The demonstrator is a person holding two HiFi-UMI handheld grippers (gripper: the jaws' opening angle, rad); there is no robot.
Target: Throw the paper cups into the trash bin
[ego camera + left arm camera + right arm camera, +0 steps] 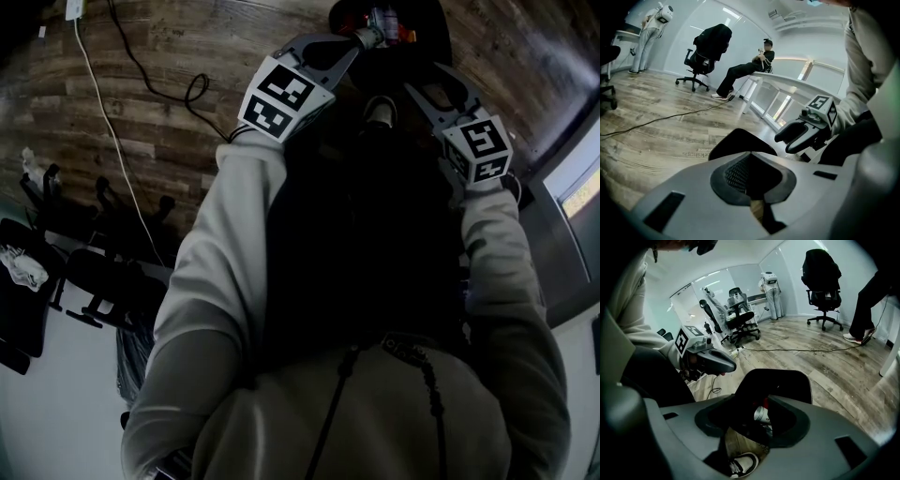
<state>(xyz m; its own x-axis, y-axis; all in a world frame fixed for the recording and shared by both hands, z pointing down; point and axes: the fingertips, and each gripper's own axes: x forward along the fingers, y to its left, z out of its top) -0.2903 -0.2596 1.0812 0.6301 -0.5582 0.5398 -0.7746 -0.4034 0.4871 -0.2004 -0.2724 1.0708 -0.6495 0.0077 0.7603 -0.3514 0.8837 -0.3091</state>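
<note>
The task looked close to done. Both grippers hung just above the round black plastic trash bin (436,28), and neither carried anything.

The left gripper (750,180) had its jaws released. Through the gap between them only the dark inside of the bin and a strip of brown wood-plank floor (656,131) beside the bin showed. The right gripper (757,425) was likewise spread open. Its jaws framed the bin's mouth without touching anything in it.

A pale paper cup (762,414) lay inside the bin, next to a red piece of rubbish (403,36) that was too small to identify. The person's grey-and-white shoe (743,464) stood on the floor just beside the bin's near wall.

No cup showed anywhere outside the bin, so I judged that little or nothing remained beyond drawing the grippers away. How many cups were inside could not be counted.

The visible cup was tipped over, not upright. One round end faced up toward the left gripper's side of the bin. Its long axis seemed to slant across the bin, and the far end was hidden behind the right gripper's jaw.
</note>
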